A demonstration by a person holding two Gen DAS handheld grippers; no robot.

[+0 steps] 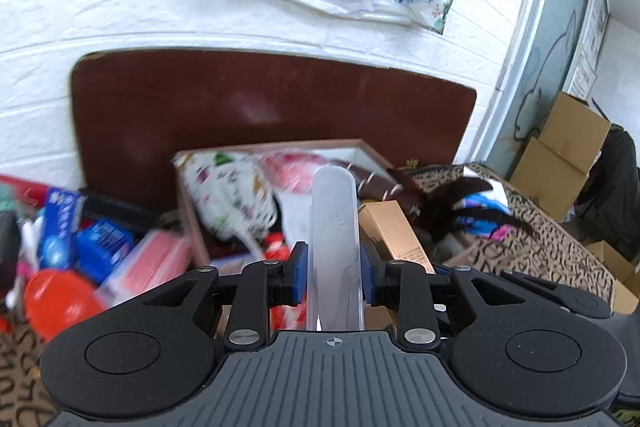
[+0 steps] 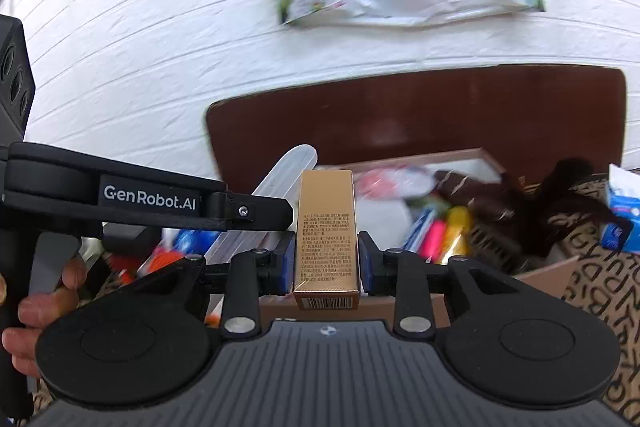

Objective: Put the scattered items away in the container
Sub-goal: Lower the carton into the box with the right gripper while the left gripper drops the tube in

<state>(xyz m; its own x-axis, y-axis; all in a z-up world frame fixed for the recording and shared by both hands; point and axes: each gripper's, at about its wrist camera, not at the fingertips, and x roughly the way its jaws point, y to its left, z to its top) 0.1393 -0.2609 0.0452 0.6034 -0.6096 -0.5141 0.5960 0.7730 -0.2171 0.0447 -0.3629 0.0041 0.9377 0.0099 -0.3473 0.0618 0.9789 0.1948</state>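
Above the open box (image 1: 372,151), the left gripper (image 1: 334,267) clamps a clear tube (image 1: 334,219); the right gripper (image 2: 326,263) grips a gold carton (image 2: 326,227).

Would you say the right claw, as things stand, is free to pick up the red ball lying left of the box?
Probably not yet: the right claw is shut on the gold carton, so its jaws are occupied. The red ball itself lies uncovered, but the left claw, holding a clear tube, sits between them.

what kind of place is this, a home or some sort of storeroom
Probably a lived-in room at home, maybe a bedroom: a dark wooden board like a headboard against a white brick-pattern wall, a letter-patterned cover under the clutter, and cardboard boxes stacked in the corner.
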